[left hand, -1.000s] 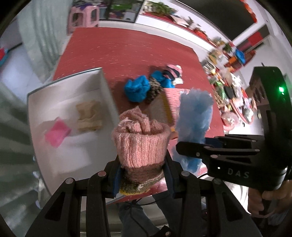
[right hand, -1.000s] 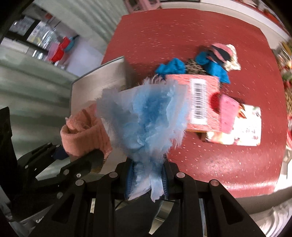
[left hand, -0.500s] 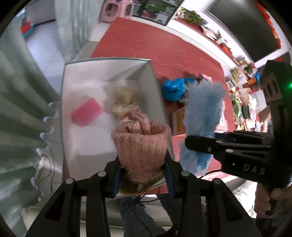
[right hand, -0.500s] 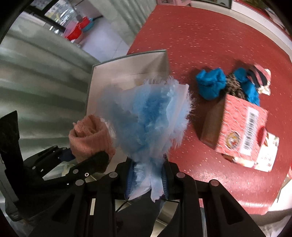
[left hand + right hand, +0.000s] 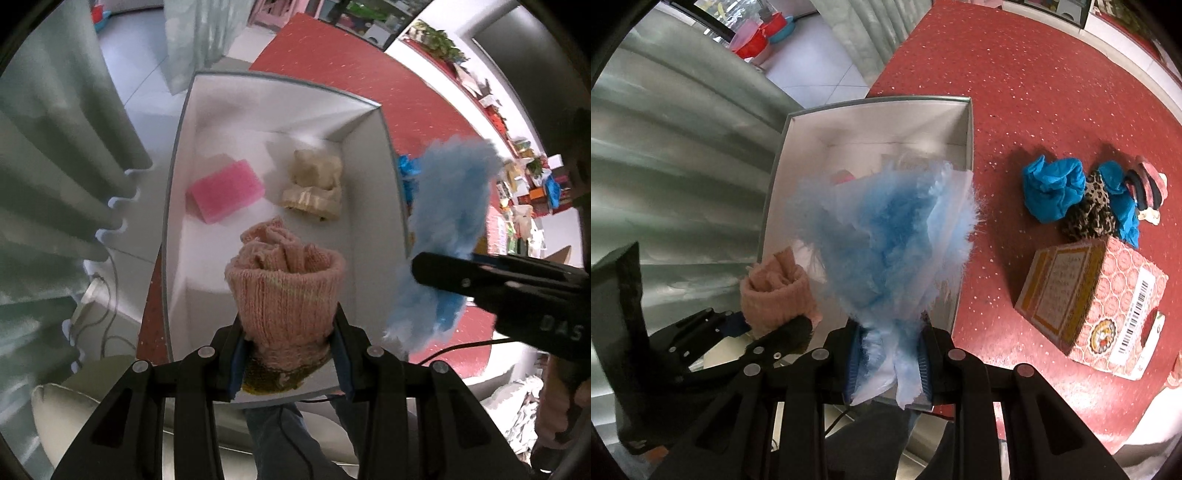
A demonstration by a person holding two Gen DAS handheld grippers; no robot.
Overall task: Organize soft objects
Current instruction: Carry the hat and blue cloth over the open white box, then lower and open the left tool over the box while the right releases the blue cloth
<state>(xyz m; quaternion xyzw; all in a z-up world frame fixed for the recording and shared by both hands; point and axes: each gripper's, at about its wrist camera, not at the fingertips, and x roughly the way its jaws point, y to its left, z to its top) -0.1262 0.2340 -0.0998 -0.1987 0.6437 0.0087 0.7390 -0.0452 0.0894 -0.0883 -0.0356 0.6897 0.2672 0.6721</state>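
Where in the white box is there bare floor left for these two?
Inside the white box, the near end below the pink sponge and beige knit bundle is bare. The far end shows bare floor too. The middle strip is crowded.

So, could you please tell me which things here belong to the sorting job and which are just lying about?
Part of the job:
- pink knitted sock roll, in left gripper
- fluffy light-blue cloth, in right gripper
- white open box
- pink sponge block
- cream knitted bundle
- blue and leopard-print fabric pile

Lying about:
- pink patterned carton
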